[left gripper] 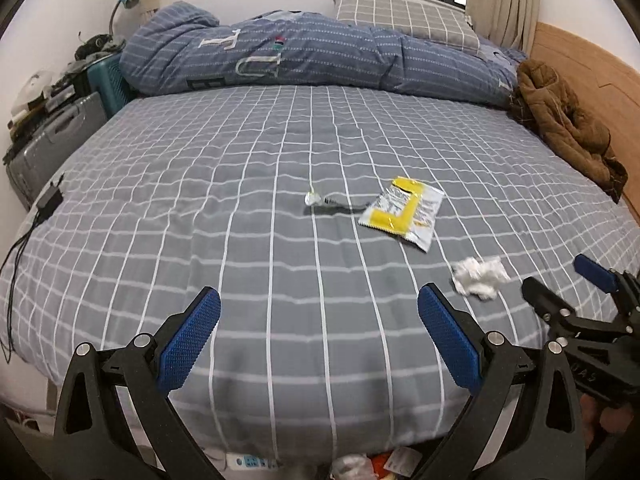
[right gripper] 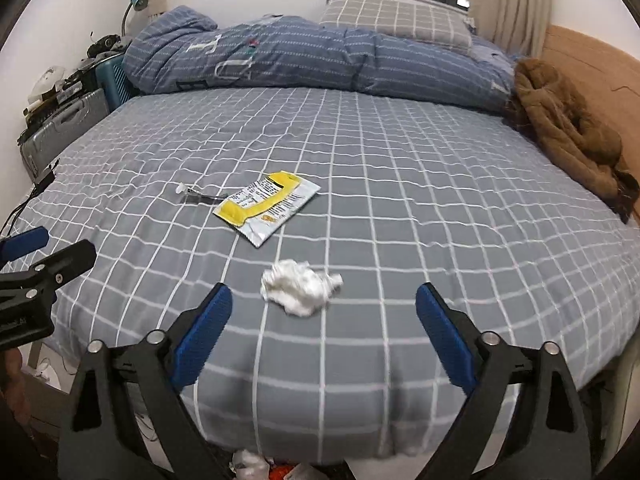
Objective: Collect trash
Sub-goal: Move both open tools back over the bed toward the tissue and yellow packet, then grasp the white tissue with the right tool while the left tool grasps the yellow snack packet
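So I had both grippers up over the near edge of the bed (left gripper: 168, 208), the one with the grey checked sheet. Left gripper (left gripper: 319, 336) was wide open with nothing between its blue pads, just bare sheet showing in the gap. Right gripper (right gripper: 323, 336) was spread wide too, also empty, pads not touching anything.

Using the yellow-and-silver snack wrapper (right gripper: 267, 209) as my reference: it lay flat on the sheet, roughly mid-bed. The crumpled white tissue (right gripper: 301, 286) sat on the near side of the wrapper, a bit apart from it, closer to me. In the right wrist view the tissue was just past the fingertips, lined up with the gap between the jaws but not inside it. In the left wrist view that same tissue (left gripper: 480, 277) was off to the right of the left gripper, near the right gripper's tips (left gripper: 560, 280).

On the wrapper's left side, just beside it, was a small clear crinkly scrap (left gripper: 313, 198) with a thin dark bit next to it; couldn't tell what that dark bit was.

Well beyond the wrapper, a blue quilt (left gripper: 304, 56) was bunched along the far side, and a brown jacket (left gripper: 560, 120) was heaped to the right by the wooden headboard (left gripper: 588, 68).
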`<state>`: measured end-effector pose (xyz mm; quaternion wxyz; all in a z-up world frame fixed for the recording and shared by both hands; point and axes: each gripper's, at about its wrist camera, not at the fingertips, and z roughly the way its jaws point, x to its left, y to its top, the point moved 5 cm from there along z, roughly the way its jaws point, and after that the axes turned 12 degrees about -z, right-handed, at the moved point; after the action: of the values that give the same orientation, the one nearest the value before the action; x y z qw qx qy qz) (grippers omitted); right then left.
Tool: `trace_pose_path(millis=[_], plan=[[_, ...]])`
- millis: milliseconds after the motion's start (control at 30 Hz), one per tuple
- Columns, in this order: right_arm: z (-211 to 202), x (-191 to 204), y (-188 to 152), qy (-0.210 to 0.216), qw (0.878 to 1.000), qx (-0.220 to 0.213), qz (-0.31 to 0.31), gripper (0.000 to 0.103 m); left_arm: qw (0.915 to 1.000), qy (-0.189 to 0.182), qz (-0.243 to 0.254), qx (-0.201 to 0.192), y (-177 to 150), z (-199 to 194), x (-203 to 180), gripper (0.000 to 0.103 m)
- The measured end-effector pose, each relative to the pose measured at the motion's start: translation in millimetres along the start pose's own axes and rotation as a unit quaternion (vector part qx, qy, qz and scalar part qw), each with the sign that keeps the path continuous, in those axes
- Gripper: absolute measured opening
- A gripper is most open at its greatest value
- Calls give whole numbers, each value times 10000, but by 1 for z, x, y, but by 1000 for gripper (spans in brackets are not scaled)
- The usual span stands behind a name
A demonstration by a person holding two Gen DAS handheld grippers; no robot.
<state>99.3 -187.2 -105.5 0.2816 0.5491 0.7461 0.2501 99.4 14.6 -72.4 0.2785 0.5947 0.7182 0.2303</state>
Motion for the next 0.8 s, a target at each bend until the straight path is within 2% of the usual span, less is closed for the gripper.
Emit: trace_pose_path(millis=[267, 533, 600, 667, 800], plan=[[52, 10, 4, 284, 9991, 324, -19, 70, 9999, -1, 100, 33, 24, 42, -12, 97], [76, 15, -2, 594, 9963, 613, -68, 43, 9998, -153, 71, 135, 32, 74, -30, 97], [80, 16, -6, 704, 9951, 691, -58, 28, 9996, -178, 60, 193, 32, 84, -37, 97], [80, 13, -7, 765, 9946, 699, -79, 17, 9996, -173, 110, 217, 32, 92, -45, 97], [69, 0, -3, 654, 9960, 602, -109, 13, 9994, -125, 297, 162, 36, 107, -61, 97]])
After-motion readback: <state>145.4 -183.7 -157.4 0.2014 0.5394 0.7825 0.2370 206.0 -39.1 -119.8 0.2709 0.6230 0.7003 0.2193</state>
